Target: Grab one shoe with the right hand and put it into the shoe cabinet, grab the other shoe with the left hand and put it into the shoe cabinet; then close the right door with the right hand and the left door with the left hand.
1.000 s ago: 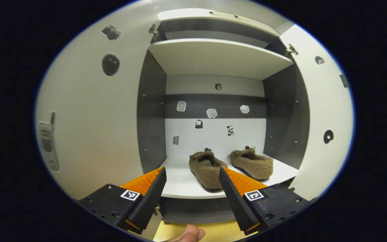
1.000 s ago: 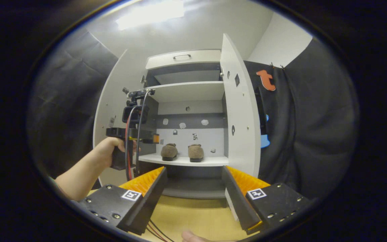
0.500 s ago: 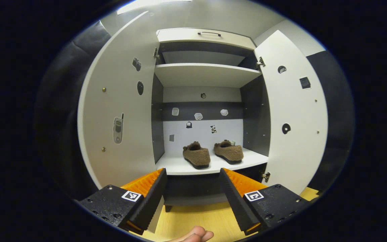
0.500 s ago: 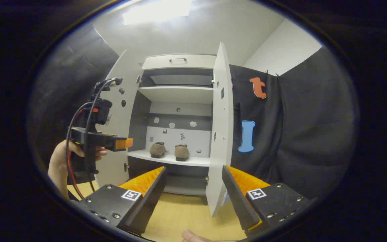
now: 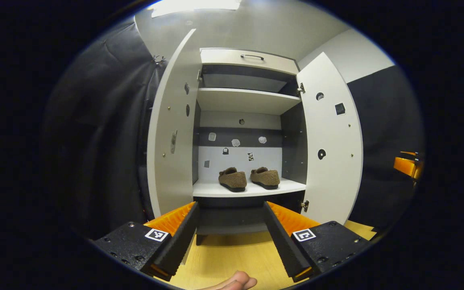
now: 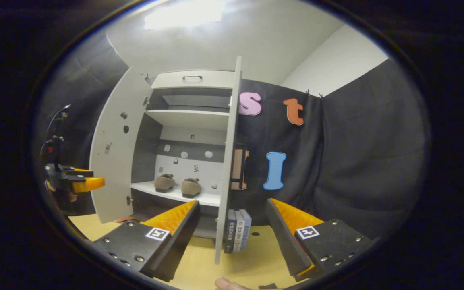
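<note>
Two shoes (image 5: pixel 248 179) shelved, both doors ajar, books (image 6: pixel 237 230) behind right door (image 6: pixel 227 169), both grippers released, empty.

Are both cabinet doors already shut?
No, the left door and right door both stand open, showing two shoes inside.

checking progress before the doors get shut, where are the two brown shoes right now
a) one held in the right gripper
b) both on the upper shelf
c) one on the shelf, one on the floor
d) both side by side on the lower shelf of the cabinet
d: both brown shoes sit side by side on the lower shelf of the open cabinet, and both grippers are open and empty.
</note>
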The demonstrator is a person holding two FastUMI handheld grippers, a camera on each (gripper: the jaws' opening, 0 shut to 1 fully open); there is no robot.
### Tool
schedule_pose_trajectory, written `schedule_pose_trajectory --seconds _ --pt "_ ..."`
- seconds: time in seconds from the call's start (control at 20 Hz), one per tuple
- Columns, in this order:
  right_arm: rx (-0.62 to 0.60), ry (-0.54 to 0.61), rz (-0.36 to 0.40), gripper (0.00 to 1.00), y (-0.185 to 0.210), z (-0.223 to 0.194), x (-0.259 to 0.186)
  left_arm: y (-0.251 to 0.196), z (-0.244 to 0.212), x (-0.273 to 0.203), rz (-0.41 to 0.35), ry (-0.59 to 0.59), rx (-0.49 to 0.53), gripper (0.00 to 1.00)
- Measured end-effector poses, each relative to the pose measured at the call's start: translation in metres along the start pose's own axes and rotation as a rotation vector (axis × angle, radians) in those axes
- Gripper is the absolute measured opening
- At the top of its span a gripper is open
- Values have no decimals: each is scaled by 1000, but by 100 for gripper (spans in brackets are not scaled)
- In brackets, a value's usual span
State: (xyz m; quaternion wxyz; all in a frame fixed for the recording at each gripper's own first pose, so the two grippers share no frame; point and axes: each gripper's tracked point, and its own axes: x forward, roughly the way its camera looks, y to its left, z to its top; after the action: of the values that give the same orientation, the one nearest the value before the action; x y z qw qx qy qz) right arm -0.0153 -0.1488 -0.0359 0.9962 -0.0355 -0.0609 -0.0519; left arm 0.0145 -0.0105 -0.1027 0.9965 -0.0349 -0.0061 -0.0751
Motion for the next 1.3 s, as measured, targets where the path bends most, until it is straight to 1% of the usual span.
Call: schedule_pose_trajectory --seconds 0.05,0.1,0.15,0.2,0.25,0.35,0.4,0.55,0.65,0.75,0.8,0.85,0.9,1.0,1.05,1.1,1.2,1.3 --pt "9 4 -10 99 -15 0 9 1 -6 -3 4 10 -21 99" --pt "18 12 -30 98 -32 0 19 6 -10 -5 17 17 -31 96" --pt "30 18 -50 98 -51 -1 30 7 -13 -6 23 26 -28 96" --pt "43 29 -61 99 -66 -2 42 8 -17 -7 29 35 -22 92" --pt "45 40 -64 98 -83 -4 53 12 -19 -8 42 44 -13 96" --pt "35 53 -89 99 -117 -6 80 14 -26 -9 52 59 -12 96" --pt "37 64 -88 97 -130 -8 92 14 -30 -9 52 64 -13 96" --pt "83 113 -81 98 -158 -16 127 13 -37 -16 34 68 -7 96" --pt "136 140 -72 99 -165 -20 143 13 -38 -22 16 54 9 96" --pt "193 175 -53 100 -155 -19 153 12 -37 -27 4 38 18 96" --pt "196 170 -44 97 -149 -14 158 12 -36 -30 -2 35 21 92" --pt "196 160 -33 97 -142 -8 163 10 -33 -33 -10 28 25 96" --pt "193 164 -12 100 -131 -5 166 10 -31 -35 -15 22 29 95" --pt "156 175 20 100 -109 -4 171 18 -26 -42 6 -2 49 96" --pt "114 173 14 100 -104 -2 172 22 -22 -44 22 -19 65 96" --pt "74 157 24 100 -96 2 172 25 -19 -46 32 -32 78 96" --pt "16 146 43 100 -73 4 173 26 -19 -49 30 -39 80 95" --pt "-9 161 62 100 -54 2 174 29 -18 -51 25 -44 76 95"
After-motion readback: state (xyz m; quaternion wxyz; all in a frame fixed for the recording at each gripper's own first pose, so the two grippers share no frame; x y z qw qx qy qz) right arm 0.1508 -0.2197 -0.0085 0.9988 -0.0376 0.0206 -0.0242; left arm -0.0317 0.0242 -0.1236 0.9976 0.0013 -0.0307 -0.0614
